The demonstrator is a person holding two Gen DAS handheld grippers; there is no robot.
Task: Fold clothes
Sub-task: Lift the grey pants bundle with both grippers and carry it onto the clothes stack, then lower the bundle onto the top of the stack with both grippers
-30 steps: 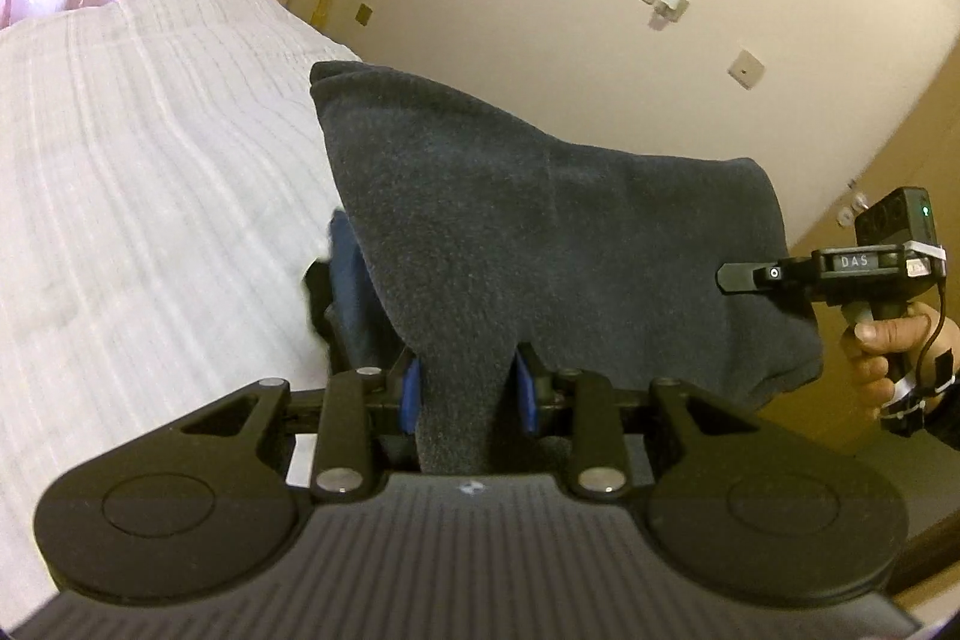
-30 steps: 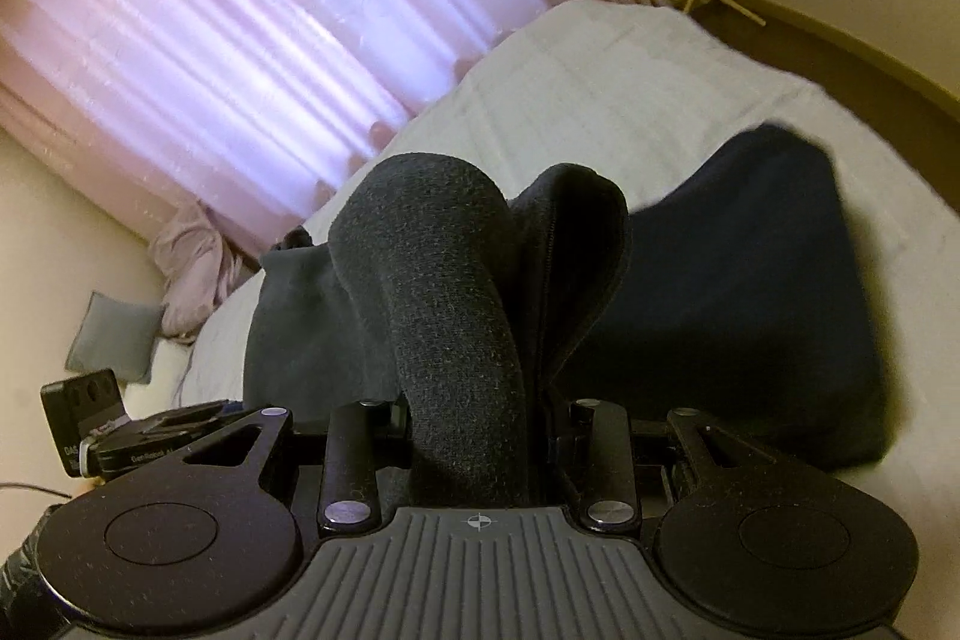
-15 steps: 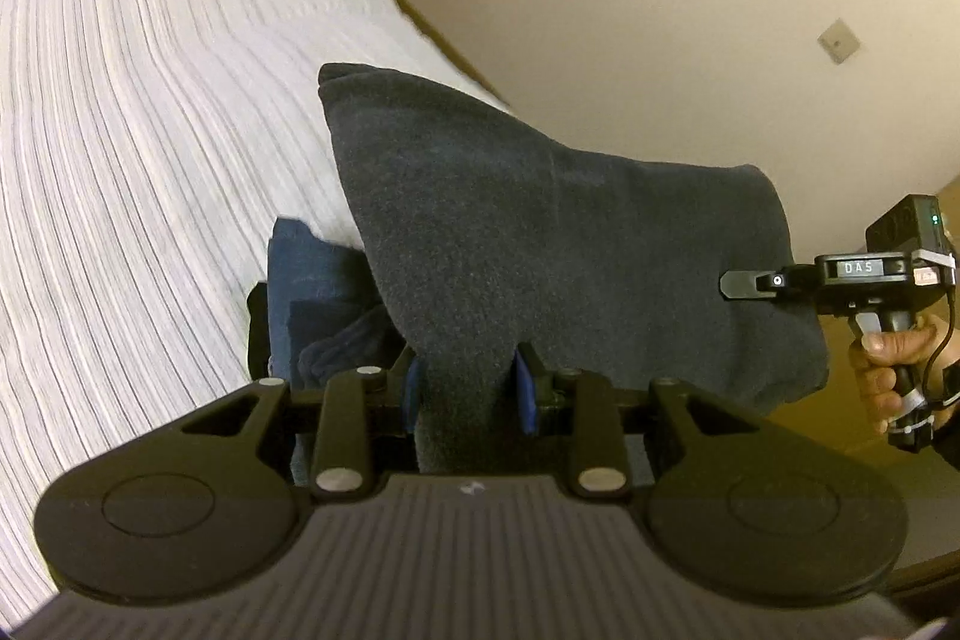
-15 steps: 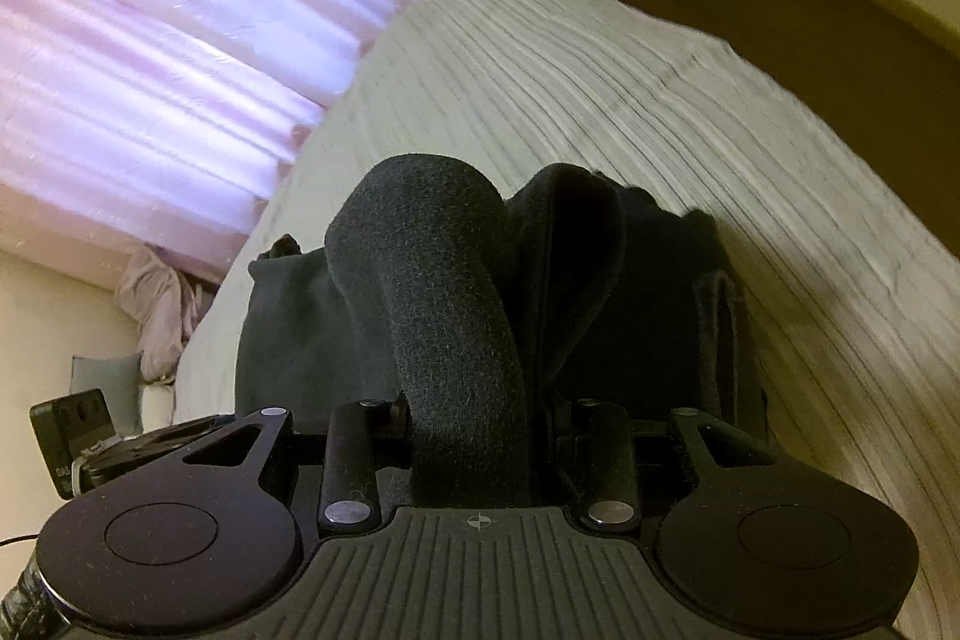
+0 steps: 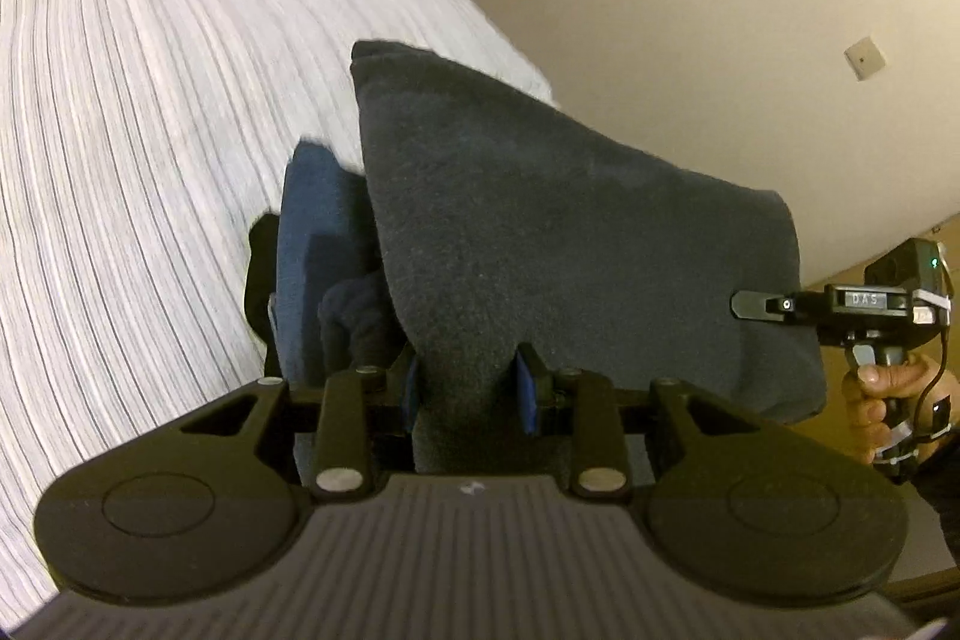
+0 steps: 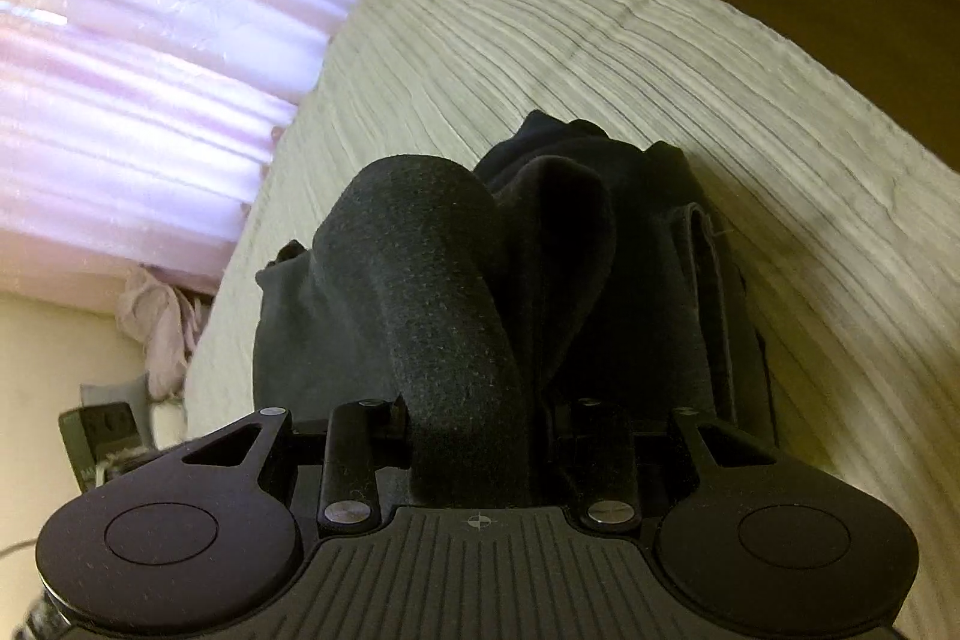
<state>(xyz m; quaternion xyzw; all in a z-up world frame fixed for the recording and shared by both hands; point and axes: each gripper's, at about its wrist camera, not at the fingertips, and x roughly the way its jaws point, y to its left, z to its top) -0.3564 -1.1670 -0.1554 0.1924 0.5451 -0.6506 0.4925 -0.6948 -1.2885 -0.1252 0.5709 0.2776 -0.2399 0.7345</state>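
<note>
Striped white bed (image 5: 150,130) fills the bkgd, w/ pink curtains (image 6: 120,70) at its far side and a beige wall (image 5: 660,10) to the other. Left gripper (image 5: 471,388) has its fingers pinching a thick bunch of the dark grey fleece (image 5: 540,232); right gripper (image 6: 486,418) likewise pinches a rolled edge of the same garment, so it spans between both sets of fingers, held up above the bed. Just past the left fingers, lower down, sits a blue folded item (image 5: 318,250) w/ something dark under it, prob. a stack of finished clothes. Judging by that, the fleece looks already doubled over and is being carried toward the pile. Left to do: lay it down, let go, maybe tidy the edges. Whether more clothes wait, can't tell.
</note>
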